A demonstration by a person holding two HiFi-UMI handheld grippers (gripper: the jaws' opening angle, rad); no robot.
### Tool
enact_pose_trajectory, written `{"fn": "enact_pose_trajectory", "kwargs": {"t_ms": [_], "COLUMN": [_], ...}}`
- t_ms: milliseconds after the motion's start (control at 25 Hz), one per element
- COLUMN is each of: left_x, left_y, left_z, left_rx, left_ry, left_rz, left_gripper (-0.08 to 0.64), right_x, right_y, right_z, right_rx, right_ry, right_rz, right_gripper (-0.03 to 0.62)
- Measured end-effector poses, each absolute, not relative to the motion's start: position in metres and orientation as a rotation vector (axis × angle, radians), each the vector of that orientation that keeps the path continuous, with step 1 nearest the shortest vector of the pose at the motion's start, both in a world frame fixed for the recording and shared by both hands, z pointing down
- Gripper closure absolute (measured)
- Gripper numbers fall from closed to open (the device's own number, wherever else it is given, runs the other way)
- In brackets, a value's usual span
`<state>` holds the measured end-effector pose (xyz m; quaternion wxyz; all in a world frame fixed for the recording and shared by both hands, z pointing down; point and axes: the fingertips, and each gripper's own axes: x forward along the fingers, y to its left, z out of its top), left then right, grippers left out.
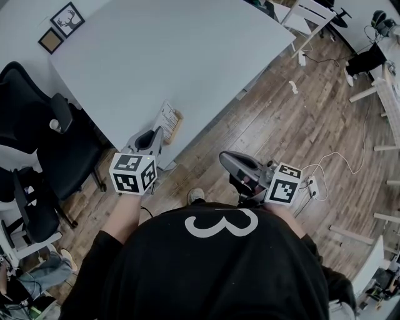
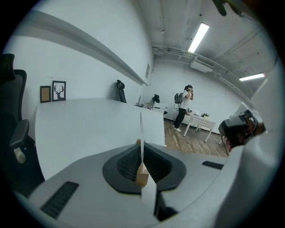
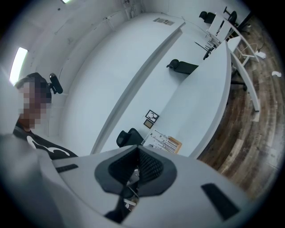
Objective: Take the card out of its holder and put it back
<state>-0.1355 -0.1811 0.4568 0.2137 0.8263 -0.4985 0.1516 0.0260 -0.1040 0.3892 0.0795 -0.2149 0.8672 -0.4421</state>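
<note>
A white printed card (image 1: pixel 167 116) stands in a small wooden holder (image 1: pixel 175 127) at the near edge of the white table (image 1: pixel 156 56). My left gripper (image 1: pixel 157 134) reaches it from the near side. In the left gripper view the card (image 2: pixel 141 129) runs edge-on along the seam of the closed pads, with the holder (image 2: pixel 142 174) at its foot. The left gripper (image 2: pixel 142 153) is shut on the card. My right gripper (image 1: pixel 224 159) hangs over the wooden floor to the right, off the table, and is shut on nothing (image 3: pixel 137 167). From there the card (image 3: pixel 162 141) shows face-on.
Black office chairs (image 1: pixel 37 137) stand left of the table. Two small picture frames (image 1: pixel 67 19) lie at the table's far corner. A power strip with cables (image 1: pixel 312 184) lies on the floor at the right, near white furniture legs. A person (image 2: pixel 182 111) stands far off.
</note>
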Motion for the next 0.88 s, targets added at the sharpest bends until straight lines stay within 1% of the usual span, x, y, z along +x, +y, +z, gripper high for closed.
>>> {"fn": "enact_pose_trajectory", "kwargs": {"t_ms": [400,440,520,560,640,880], "left_x": [-0.130,-0.129,-0.129,-0.130,-0.134,-0.126], "left_y": [-0.179,-0.178,-0.177,-0.176,-0.173,-0.133], "left_z": [0.456,0.455,0.452,0.451,0.449,0.434], "left_rx": [2.325,2.329,2.318,2.306,2.278,2.221], "left_ry": [-1.353,-1.357,-1.369,-1.379,-1.402,-1.344], "left_rz": [0.493,0.486,0.449,0.429,0.399,0.294], "left_gripper": [0.534,0.525,0.440,0.418,0.400,0.394], "right_x": [0.029,0.029,0.028,0.028,0.028,0.039], "right_y": [-0.097,-0.097,-0.095,-0.093,-0.089,-0.073], "right_z": [0.386,0.386,0.385,0.384,0.382,0.368], "right_rx": [-0.638,-0.634,-0.623,-0.616,-0.602,-0.554], "right_ry": [2.598,2.599,2.605,2.609,2.617,2.643], "right_rz": [-1.313,-1.311,-1.306,-1.302,-1.293,-1.249], "right_gripper": [0.581,0.581,0.582,0.581,0.581,0.581]}}
